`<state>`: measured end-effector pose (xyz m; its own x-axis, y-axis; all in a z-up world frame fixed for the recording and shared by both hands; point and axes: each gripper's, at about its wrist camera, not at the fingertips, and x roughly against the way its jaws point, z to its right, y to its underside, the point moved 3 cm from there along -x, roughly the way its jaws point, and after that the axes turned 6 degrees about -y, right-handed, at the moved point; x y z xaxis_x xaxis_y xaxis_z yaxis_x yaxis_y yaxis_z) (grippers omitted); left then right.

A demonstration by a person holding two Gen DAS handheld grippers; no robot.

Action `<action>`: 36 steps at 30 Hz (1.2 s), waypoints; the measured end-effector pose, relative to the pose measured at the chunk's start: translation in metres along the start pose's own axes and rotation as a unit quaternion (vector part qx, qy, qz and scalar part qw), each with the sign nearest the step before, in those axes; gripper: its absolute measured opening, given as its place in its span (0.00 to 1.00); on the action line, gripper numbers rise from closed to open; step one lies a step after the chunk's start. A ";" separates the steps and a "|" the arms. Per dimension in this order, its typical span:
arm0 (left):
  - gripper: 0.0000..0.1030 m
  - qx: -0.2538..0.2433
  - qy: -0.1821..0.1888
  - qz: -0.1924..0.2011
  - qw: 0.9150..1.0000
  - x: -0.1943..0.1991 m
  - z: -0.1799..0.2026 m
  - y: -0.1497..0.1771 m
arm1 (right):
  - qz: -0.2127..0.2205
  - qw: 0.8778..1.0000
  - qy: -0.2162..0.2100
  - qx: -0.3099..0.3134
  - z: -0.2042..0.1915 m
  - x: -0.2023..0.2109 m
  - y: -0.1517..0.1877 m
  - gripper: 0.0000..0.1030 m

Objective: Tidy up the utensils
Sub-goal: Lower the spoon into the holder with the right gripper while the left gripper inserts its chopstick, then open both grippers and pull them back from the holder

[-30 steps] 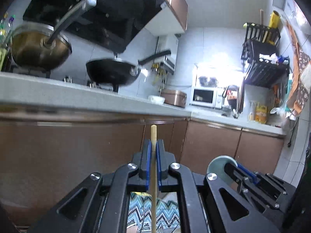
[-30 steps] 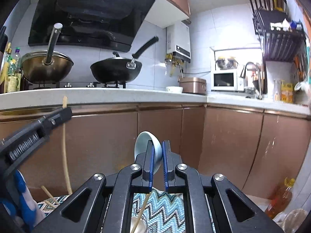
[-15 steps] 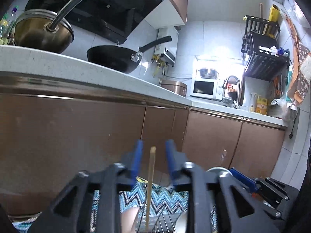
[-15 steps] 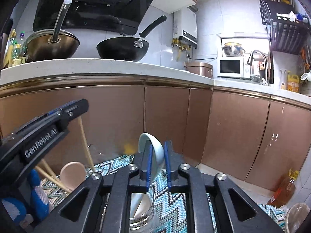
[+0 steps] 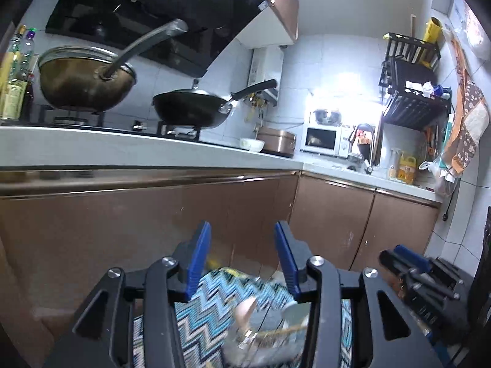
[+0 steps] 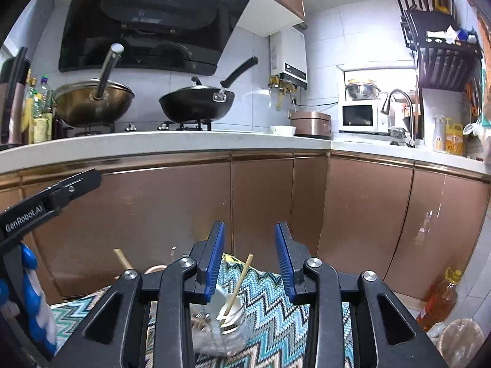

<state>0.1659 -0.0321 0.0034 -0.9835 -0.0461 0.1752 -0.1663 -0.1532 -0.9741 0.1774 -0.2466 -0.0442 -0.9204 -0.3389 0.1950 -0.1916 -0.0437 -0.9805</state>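
The left gripper (image 5: pixel 242 256) has blue ribbed pads; its jaws have just been opening and now stand apart, holding nothing. Below it lies a zigzag blue and white cloth (image 6: pixel 273 303). On the cloth stands a round clear glass jar (image 6: pixel 228 322). In the jar lean a thin wooden chopstick (image 6: pixel 237 288) and a smooth pale spoon (image 6: pixel 219 299). The right gripper (image 6: pixel 249 257) has been opening too, with nothing between its pads
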 end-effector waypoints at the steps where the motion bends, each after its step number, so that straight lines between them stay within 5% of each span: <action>1: 0.41 0.001 0.003 -0.009 1.000 0.005 -0.006 -0.001 | -0.003 1.000 -0.003 0.000 -0.002 0.008 -0.002 0.33; 6: 0.41 -0.012 0.001 -0.083 0.996 0.032 -0.037 0.000 | -0.022 1.000 -0.013 0.005 -0.018 0.045 -0.007 0.33; 18: 0.41 -0.020 -0.003 -0.173 0.985 0.080 -0.094 0.023 | -0.062 0.998 -0.019 0.019 -0.055 0.104 0.002 0.33; 32: 0.41 -0.005 0.044 -0.278 0.960 0.073 -0.104 0.062 | -0.134 0.990 -0.054 0.001 -0.072 0.104 0.030 0.33; 36: 0.41 0.001 0.061 -0.319 0.946 0.057 -0.106 0.079 | -0.166 0.983 -0.071 -0.017 -0.072 0.088 0.046 0.33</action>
<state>0.0890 0.0577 -0.0783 -0.6832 0.1711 0.7099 -0.7294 -0.1139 -0.6746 0.0628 -0.2110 -0.0705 -0.7488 -0.4392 0.4964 -0.4869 -0.1437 -0.8616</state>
